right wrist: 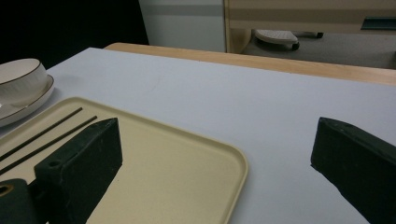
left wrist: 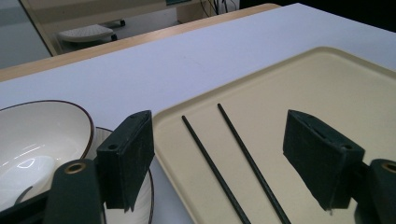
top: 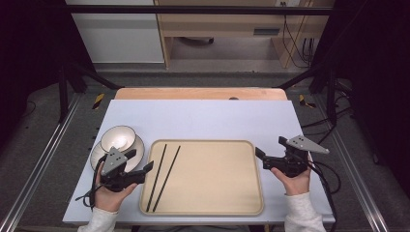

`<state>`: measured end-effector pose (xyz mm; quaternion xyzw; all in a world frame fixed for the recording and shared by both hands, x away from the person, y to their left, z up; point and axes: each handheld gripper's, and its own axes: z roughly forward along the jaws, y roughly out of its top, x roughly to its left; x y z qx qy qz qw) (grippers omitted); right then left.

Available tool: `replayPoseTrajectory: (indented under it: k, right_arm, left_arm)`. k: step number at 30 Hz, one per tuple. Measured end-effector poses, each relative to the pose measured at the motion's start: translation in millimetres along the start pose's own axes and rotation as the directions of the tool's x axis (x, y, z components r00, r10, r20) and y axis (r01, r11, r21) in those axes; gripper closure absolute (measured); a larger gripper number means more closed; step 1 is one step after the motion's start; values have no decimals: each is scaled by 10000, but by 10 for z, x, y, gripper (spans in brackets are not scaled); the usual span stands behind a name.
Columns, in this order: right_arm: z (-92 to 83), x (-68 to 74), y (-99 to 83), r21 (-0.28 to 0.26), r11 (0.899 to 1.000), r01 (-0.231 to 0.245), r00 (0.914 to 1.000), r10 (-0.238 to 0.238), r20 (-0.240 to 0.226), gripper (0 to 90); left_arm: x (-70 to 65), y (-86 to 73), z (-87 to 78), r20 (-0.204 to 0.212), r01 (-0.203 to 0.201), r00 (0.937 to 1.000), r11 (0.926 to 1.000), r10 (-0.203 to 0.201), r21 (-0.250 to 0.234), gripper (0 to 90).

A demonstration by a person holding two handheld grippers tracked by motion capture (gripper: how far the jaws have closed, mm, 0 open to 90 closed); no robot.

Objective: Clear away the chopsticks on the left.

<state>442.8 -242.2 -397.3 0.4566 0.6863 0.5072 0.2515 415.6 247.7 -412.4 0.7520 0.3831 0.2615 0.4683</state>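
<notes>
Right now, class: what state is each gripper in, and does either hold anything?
Left gripper: open, holding nothing, above the two thin black chopsticks.
Right gripper: open, holding nothing.

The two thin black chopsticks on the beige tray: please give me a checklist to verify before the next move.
1. Two thin black chopsticks lie flat on the beige plastic tray: ok.
2. Chopsticks lie apart, not crossed: ok.
3. Left gripper has its jaws open with nothing between them: ok.
4. Right gripper is open and holds nothing, at the tray's right edge: ok.
5. White bowl with dark rim sits on its white plate, beside the tray and apart from the chopsticks: ok.
6. Whether the chopsticks will slide on the tray: cannot tell.
</notes>
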Motion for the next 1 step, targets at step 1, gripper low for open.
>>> replayPoseTrajectory:
  k: [1]
  right_arm:
    - [13,9,-6,19,10000,-43,10000,43,24,22]
  left_arm:
    - [3,-7,-4,2,2,10000,10000,-2,-33,232]
